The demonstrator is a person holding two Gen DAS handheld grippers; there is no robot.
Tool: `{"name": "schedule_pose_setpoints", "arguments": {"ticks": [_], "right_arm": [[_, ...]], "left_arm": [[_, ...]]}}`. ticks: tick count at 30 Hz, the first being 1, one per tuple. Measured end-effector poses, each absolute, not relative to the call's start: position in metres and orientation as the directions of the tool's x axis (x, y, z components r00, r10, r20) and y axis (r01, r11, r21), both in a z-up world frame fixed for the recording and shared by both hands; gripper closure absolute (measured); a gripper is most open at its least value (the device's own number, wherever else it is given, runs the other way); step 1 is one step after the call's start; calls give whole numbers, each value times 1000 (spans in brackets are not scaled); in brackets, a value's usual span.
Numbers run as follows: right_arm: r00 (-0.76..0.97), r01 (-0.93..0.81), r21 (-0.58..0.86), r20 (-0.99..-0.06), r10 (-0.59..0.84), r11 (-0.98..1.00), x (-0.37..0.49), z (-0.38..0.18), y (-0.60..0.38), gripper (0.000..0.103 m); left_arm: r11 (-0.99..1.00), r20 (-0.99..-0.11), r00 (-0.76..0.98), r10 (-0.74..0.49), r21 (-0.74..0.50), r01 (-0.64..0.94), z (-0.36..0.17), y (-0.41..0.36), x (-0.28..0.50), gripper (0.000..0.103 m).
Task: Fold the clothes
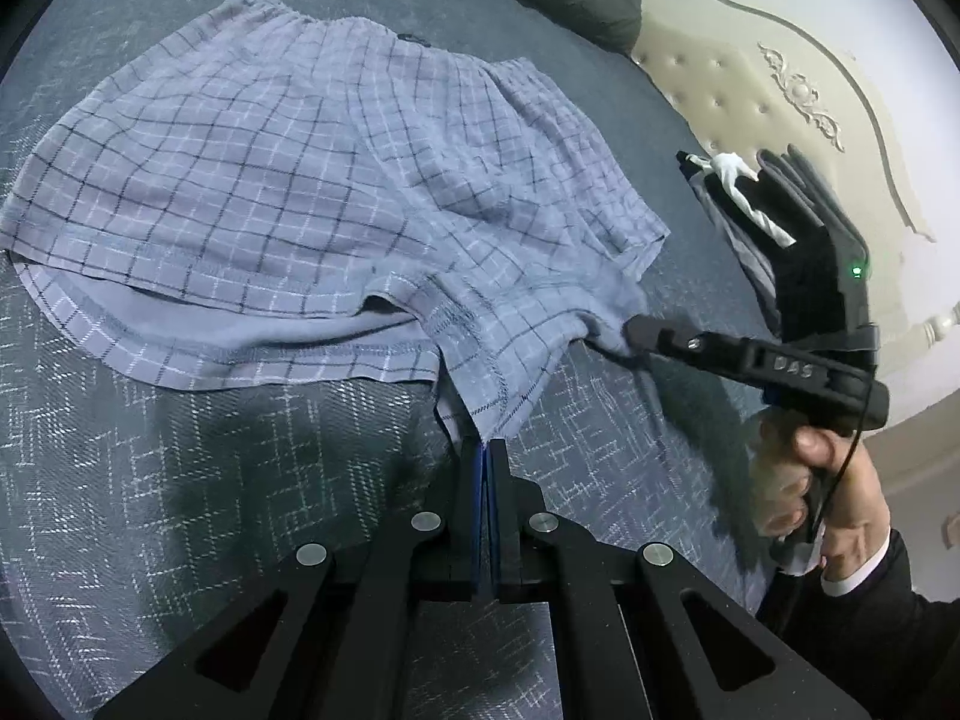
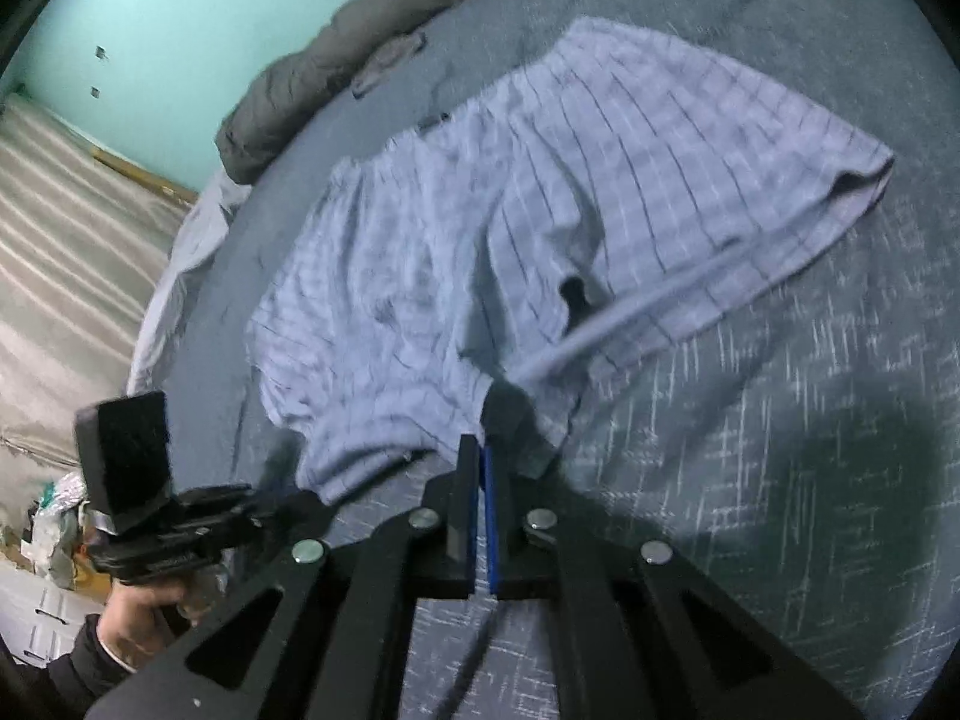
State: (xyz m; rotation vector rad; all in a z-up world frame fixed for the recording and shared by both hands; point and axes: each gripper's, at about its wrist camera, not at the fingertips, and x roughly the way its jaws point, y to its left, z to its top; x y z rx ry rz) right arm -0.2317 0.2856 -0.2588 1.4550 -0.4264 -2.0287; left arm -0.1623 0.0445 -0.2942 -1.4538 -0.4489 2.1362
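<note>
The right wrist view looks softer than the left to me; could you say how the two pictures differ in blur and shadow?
Right wrist view: the shorts are smeared by motion blur, checks streaked; a dark shadow lies on the bedspread. Left wrist view: sharp, the checks and hem stitching on the shorts are crisp; a shadow falls ahead of the left gripper. Both bend straight edges near the rim.

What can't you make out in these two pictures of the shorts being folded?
- Right wrist view: the shorts are motion-blurred, so the check pattern and hems smear.
- Left wrist view: the right gripper has its tips buried in the cloth, so its hold is hidden.
- Left wrist view: the dark garments lie behind that gripper; what they are is unclear.
</note>
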Motion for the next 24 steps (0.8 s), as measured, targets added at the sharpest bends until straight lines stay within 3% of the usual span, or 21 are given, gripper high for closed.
{"name": "schedule_pose_setpoints", "arguments": {"ticks": [3,11,13,15,24], "right_arm": [[-210,278,582,-739,-640,-764,-231,-259,287,102],[-287,200,664,-663,-692,-720,-237,-236,316,96],[-358,158,665,-650,-670,-730,-246,-229,334,77],[-420,96,666,-647,-637,-740,-259,-227,354,69],[-562,-142,612,-697,-445,-778,-299,-240,419,69]], "left_arm": [[-817,-761,-298,577,-533,-221,-290,43,-161,100],[-840,-731,-429,530,-522,-147,-258,-8,-173,84],[-854,-732,-474,489,-511,-92,-256,-30,-181,80],[-869,-736,-518,436,-494,-30,-255,-56,-189,79],[-872,-762,-580,288,-459,171,-277,-123,-210,71]]}}
